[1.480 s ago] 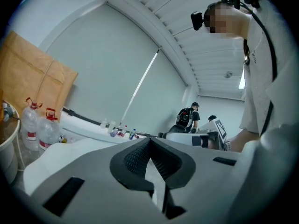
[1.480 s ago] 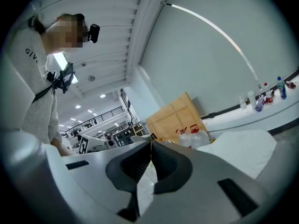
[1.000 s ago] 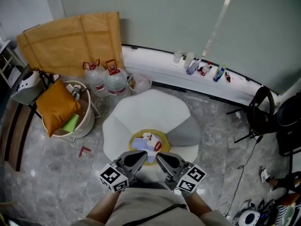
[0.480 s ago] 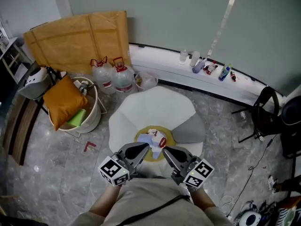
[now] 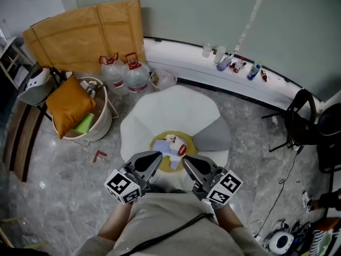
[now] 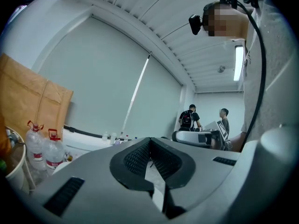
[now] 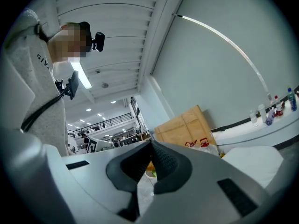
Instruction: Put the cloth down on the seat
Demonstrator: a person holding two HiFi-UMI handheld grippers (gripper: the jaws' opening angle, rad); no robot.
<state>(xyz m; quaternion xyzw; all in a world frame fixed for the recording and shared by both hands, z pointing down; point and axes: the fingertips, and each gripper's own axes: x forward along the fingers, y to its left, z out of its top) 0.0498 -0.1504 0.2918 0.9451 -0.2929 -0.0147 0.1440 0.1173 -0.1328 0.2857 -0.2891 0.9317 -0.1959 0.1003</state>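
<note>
The cloth [image 5: 173,146], a small bundle in white, blue and red, lies on a round yellow pad [image 5: 160,143] in the middle of the white seat [image 5: 176,113]. Both grippers hang over the seat's near edge, close to the person's body and clear of the cloth. My left gripper [image 5: 153,159] is shut and holds nothing; in the left gripper view its jaws [image 6: 150,140] meet at the tips. My right gripper [image 5: 187,162] is shut too, and nothing sits between its tips in the right gripper view [image 7: 150,143]. Part of the white seat [image 7: 254,160] shows at that view's right.
Two water bottles [image 5: 123,73] and a basket [image 5: 101,119] with an orange cushion [image 5: 69,108] stand left of the seat, with flattened cardboard [image 5: 85,33] behind them. A white ledge [image 5: 186,57] carries several small bottles. A grey cushion [image 5: 213,137] lies on the seat's right; a black chair [image 5: 301,124] stands further right.
Both grippers have risen a little near the person's body and stay shut. The cloth has not moved on the seat.
</note>
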